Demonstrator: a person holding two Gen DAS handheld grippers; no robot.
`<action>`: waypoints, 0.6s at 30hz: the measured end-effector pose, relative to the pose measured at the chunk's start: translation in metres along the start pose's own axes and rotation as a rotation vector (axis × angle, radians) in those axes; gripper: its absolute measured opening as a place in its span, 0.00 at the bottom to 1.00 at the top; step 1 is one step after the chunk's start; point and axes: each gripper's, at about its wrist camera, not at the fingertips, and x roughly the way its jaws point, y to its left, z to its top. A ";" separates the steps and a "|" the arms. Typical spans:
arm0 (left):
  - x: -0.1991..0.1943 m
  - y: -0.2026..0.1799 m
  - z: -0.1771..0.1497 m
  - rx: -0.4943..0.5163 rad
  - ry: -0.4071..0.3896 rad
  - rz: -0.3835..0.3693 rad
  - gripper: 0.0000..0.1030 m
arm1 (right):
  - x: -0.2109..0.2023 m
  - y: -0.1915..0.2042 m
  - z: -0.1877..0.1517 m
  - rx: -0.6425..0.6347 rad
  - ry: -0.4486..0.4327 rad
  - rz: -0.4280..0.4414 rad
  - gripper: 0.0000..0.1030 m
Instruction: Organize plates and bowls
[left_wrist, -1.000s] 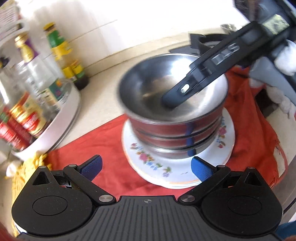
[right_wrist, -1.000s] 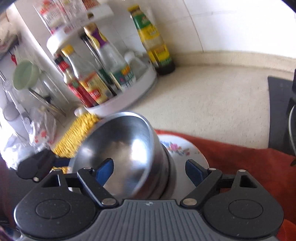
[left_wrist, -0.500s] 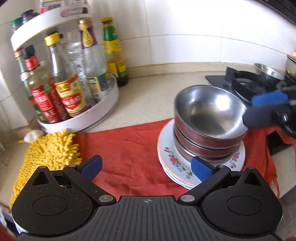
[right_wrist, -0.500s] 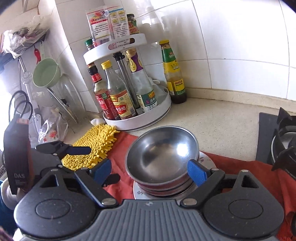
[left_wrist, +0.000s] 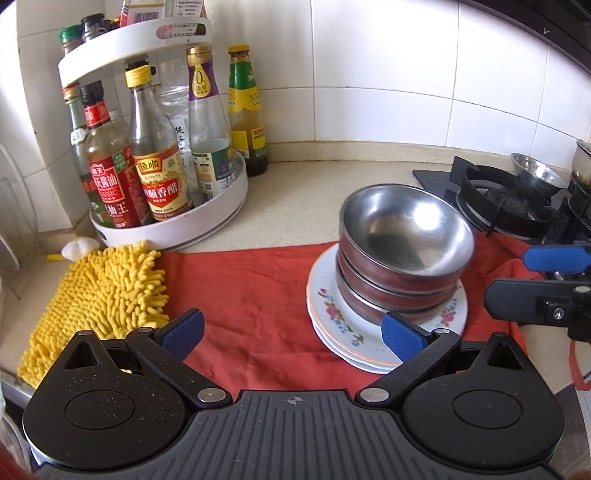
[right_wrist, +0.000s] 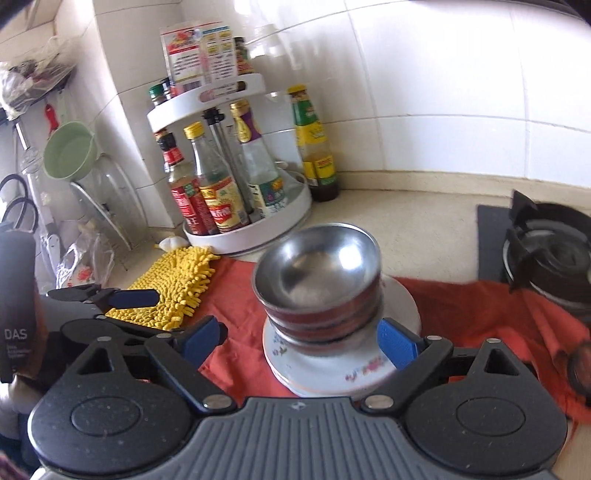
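Observation:
Three steel bowls are nested upright on a small pile of floral plates, which rests on a red cloth. My left gripper is open and empty, held back from the pile on its near left. My right gripper hovers at the near side of the pile. Its jaws are opening and its pads touch neither bowls nor plates. In the left wrist view the right gripper shows at the right edge, apart from the bowls.
A white two-tier turntable rack of sauce bottles stands at the back left by the tiled wall. A yellow chenille cloth lies left of the red cloth. On the right a gas stove holds a small steel bowl.
The right gripper has let go of the top bowl and drawn back; that bowl now sits level in the stack. The left gripper has also pulled away and rolled upright.

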 end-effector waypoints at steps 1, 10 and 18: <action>-0.001 -0.002 -0.002 0.000 0.002 -0.002 1.00 | -0.002 -0.001 -0.003 0.008 0.000 -0.007 0.88; -0.008 -0.016 -0.011 0.009 0.007 0.005 1.00 | -0.011 -0.003 -0.019 0.050 0.009 -0.036 0.88; -0.010 -0.017 -0.013 -0.002 0.007 -0.005 1.00 | -0.013 -0.005 -0.020 0.049 0.009 -0.041 0.88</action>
